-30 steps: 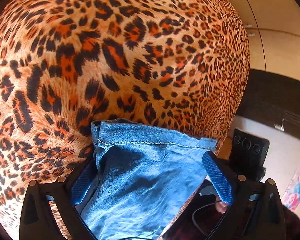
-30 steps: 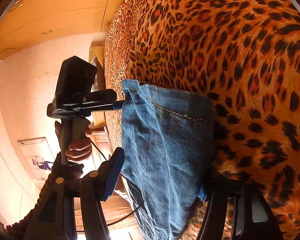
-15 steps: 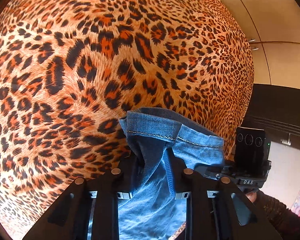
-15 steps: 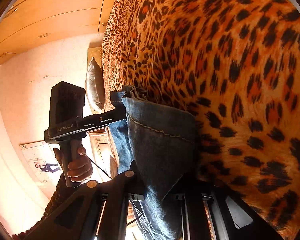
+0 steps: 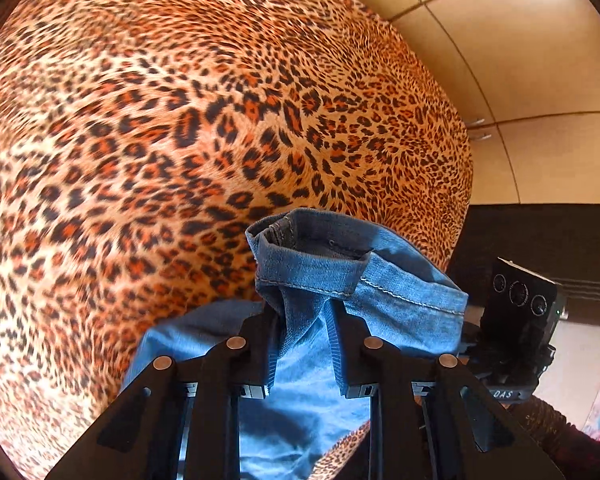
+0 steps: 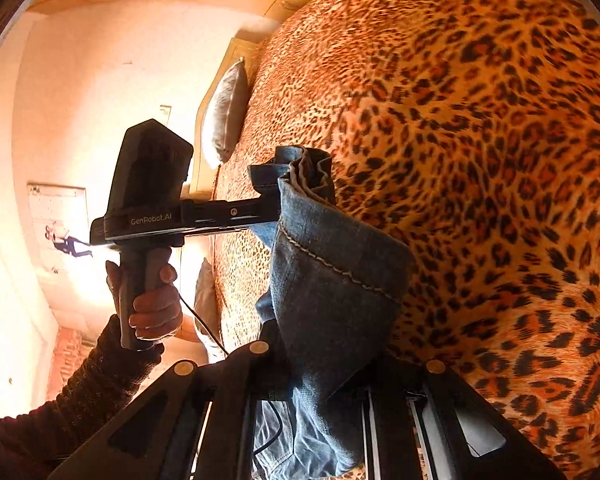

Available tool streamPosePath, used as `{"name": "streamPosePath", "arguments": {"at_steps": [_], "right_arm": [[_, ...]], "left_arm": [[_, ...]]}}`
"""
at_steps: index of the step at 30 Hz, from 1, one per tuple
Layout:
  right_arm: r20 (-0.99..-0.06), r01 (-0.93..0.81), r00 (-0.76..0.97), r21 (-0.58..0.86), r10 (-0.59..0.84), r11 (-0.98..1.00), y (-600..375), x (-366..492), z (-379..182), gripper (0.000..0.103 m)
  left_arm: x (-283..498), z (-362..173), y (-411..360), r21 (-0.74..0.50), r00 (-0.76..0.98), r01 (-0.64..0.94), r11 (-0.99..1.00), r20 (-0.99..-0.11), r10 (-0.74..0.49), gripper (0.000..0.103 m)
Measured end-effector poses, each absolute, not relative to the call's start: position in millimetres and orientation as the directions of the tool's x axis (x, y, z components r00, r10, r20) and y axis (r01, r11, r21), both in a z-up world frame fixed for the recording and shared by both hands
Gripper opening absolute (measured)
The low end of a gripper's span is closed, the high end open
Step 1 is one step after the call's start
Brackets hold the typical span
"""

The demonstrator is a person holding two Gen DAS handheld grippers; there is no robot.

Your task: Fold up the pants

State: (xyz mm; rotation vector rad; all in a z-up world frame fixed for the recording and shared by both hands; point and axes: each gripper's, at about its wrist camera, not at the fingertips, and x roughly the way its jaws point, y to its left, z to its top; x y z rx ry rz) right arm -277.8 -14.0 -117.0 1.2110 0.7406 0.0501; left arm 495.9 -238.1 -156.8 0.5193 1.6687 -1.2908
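Note:
Blue denim pants (image 5: 332, 276) hang between my two grippers above a leopard-print bedspread (image 5: 160, 140). My left gripper (image 5: 306, 344) is shut on one corner of the hemmed edge, which bunches up above its fingers. My right gripper (image 6: 324, 364) is shut on the other corner of the same edge (image 6: 332, 272). The left gripper shows in the right wrist view (image 6: 268, 208), gripping the bunched cloth. The right gripper's body shows in the left wrist view (image 5: 520, 320), at the right. The rest of the pants hangs below, mostly hidden.
The bedspread (image 6: 480, 160) fills most of both views. Two grey pillows (image 6: 224, 112) lean at the bed's far end by a pink wall. Wooden wardrobe panels (image 5: 520, 60) stand behind the bed. A cable (image 6: 204, 328) trails from the left hand.
Both grippers have shut on the pants' hemmed edge, which was lying flat between open jaws a second ago. The edge is now bunched and lifted higher off the bedspread.

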Motion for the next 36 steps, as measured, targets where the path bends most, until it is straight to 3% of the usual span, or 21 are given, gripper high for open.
{"name": "streamPosePath", "arguments": {"at_steps": [8, 13, 16, 17, 19, 21, 24, 28, 30, 33, 36], "right_arm": [[-0.621, 0.171, 0.601, 0.715, 0.503, 0.678, 79.7, -236.4, -70.3, 0.013], [-0.753, 0.034, 0.424, 0.569, 0.503, 0.822, 157.6, -221.2, -80.4, 0.014], [-0.85, -0.067, 0.311, 0.427, 0.426, 0.902, 203.2, -217.8, -97.7, 0.021], [-0.883, -0.106, 0.272, 0.368, 0.383, 0.924, 219.5, -215.6, -105.0, 0.026], [-0.932, -0.2, 0.232, 0.233, 0.277, 0.952, 246.9, -224.6, -116.8, 0.034], [-0.957, -0.301, 0.219, 0.118, 0.189, 0.946, 269.9, -233.6, -119.6, 0.043], [-0.96, -0.4, 0.238, 0.042, 0.148, 0.915, 280.3, -243.5, -110.2, 0.043], [-0.928, -0.308, 0.283, 0.15, 0.241, 0.939, 236.6, -249.0, -73.9, 0.046], [-0.902, -0.194, 0.304, 0.257, 0.307, 0.947, 194.4, -238.8, -62.4, 0.058], [-0.857, -0.081, 0.319, 0.402, 0.406, 0.912, 135.7, -210.9, -58.6, 0.059], [-0.845, -0.116, 0.293, 0.433, 0.447, 0.894, 114.8, -186.5, -58.2, 0.06]], "left_arm": [[522.4, -132.7, -127.5, -0.578, -0.476, 0.681, 0.45, -0.816, -0.328, 0.022], [531.6, -152.8, -34.7, -0.577, -0.459, 0.586, 0.568, -0.815, -0.354, 0.023], [533.5, -164.8, 16.5, -0.585, -0.457, 0.502, 0.637, -0.805, -0.379, 0.025], [533.4, -166.4, 32.5, -0.591, -0.459, 0.473, 0.653, -0.798, -0.39, 0.028], [533.1, -163.8, 62.6, -0.555, -0.402, 0.458, 0.695, -0.826, -0.395, 0.049], [532.7, -157.1, 91.9, -0.55, -0.356, 0.436, 0.713, -0.832, -0.425, 0.059], [529.8, -145.6, 134.3, -0.585, -0.318, 0.353, 0.73, -0.809, -0.495, 0.064], [512.1, -129.1, 182.8, -0.638, -0.246, 0.243, 0.731, -0.769, -0.59, 0.074], [494.9, -124.6, 198.4, -0.663, -0.215, 0.187, 0.724, -0.747, -0.629, 0.074], [461.6, -121.3, 214.6, -0.707, -0.173, 0.116, 0.698, -0.706, -0.686, 0.075], [418.8, -126.7, 212.3, -0.713, -0.109, 0.049, 0.7, -0.7, -0.706, 0.077]]}}
